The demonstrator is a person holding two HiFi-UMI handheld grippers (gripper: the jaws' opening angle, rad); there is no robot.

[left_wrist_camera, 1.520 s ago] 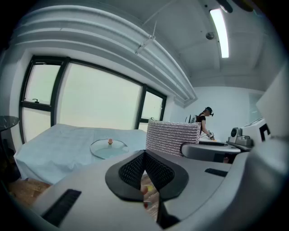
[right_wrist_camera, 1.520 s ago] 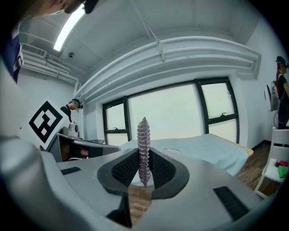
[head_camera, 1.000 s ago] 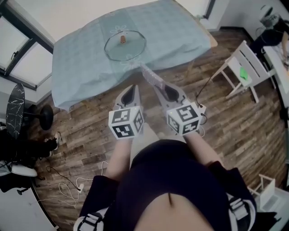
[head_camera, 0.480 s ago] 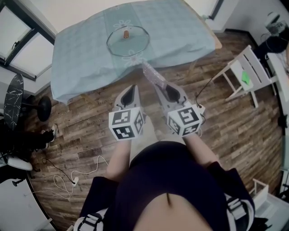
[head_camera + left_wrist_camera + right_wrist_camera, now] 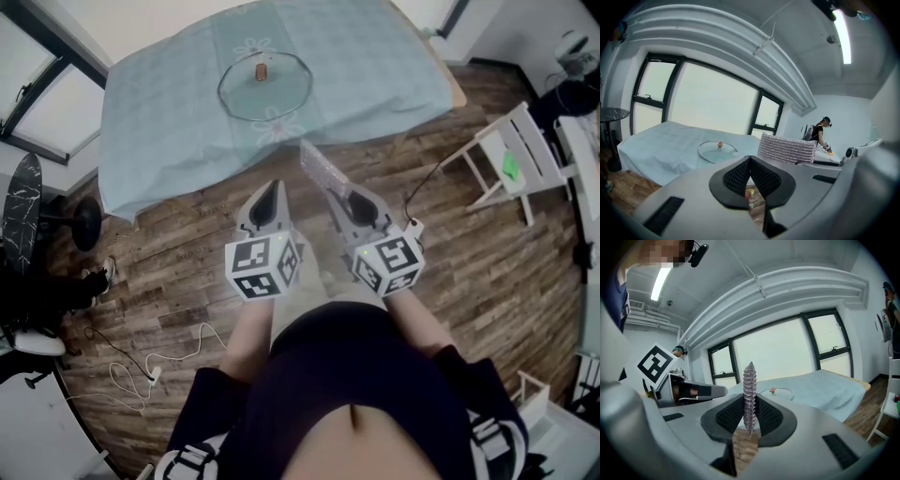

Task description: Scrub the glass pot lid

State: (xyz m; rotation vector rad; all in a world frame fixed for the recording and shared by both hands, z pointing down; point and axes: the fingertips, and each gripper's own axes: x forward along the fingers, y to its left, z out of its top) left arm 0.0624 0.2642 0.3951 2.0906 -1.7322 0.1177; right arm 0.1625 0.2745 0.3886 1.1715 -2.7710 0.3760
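Note:
The round glass pot lid with a small brown knob lies flat on the pale blue tablecloth, far ahead of both grippers. It shows small in the left gripper view as the lid and in the right gripper view as the lid. My right gripper is shut on a silvery scrub pad, which stands on edge between the jaws as the pad. My left gripper is shut and holds nothing. Both hover over the wooden floor, short of the table's near edge.
The table is draped to its edges. A white chair with a green item stands at the right. Cables lie on the floor at the left, near a black stand. A second person works at a far bench.
Both grippers have shifted slightly toward the table and lower. The lid and table sit a little differently in the head view as the head moved.

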